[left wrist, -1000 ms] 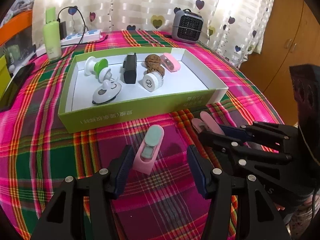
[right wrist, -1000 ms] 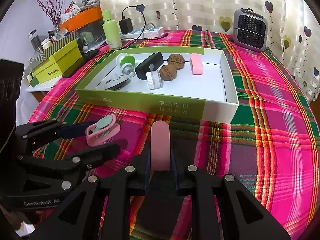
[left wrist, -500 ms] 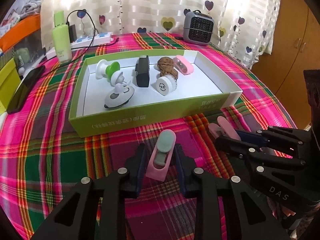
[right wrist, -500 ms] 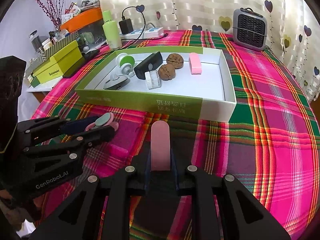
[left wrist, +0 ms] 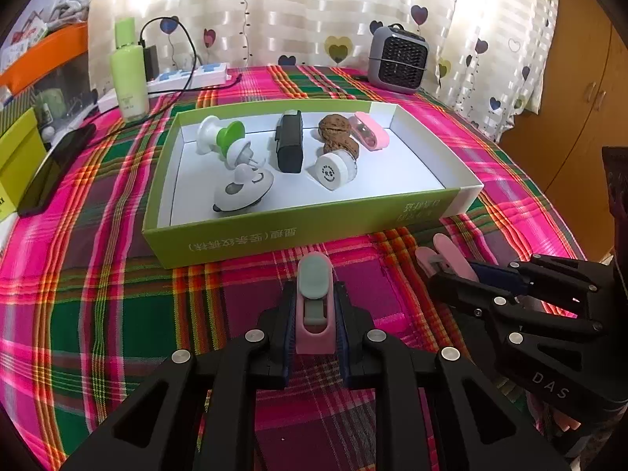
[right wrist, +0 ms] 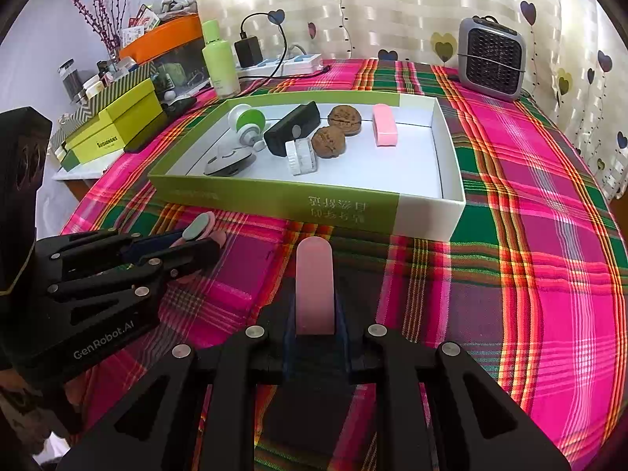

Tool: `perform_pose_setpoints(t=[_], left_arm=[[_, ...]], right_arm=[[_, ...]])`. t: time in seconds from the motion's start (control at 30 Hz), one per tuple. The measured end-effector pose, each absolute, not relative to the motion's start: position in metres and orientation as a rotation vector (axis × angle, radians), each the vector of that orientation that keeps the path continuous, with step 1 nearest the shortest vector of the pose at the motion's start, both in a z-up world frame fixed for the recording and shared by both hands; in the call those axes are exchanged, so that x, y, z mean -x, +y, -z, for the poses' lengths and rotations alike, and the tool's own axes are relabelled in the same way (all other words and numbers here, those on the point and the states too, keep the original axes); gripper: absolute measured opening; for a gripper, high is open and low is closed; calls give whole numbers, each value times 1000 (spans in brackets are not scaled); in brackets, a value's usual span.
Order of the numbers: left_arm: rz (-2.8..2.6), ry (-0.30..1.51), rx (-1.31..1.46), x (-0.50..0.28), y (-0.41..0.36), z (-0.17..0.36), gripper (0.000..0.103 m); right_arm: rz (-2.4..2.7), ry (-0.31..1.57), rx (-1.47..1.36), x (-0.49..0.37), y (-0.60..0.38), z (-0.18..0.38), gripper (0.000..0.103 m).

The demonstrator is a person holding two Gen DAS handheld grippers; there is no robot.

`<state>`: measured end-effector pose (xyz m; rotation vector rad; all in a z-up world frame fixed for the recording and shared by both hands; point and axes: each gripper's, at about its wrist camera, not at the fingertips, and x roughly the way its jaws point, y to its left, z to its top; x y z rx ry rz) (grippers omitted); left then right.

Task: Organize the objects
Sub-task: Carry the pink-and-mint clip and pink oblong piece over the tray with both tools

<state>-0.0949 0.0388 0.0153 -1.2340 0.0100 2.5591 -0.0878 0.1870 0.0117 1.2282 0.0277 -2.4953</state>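
My left gripper is shut on a pink clip with a grey-green top, held just above the plaid cloth in front of the green-and-white box. My right gripper is shut on a plain pink clip, also in front of the box. Each gripper shows in the other's view: the right one and the left one. The box holds two walnuts, a black case, a pink clip, a white round thing and white-green gadgets.
A grey mini heater stands at the back right. A green bottle, a power strip with charger and a black phone lie at the back left. Yellow-green boxes sit left, off the table's edge.
My left gripper closed on the pink and grey-green clip and lifted it off the cloth. My right gripper kept its hold on the plain pink clip and barely moved.
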Motion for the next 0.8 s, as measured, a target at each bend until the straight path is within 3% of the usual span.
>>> perform_pose_setpoints(t=[0.8], left_arm=[[-2606,-19,1239,95,35,-16,16]], right_arm=[[2482,4,-1215,88,187,-12,19]])
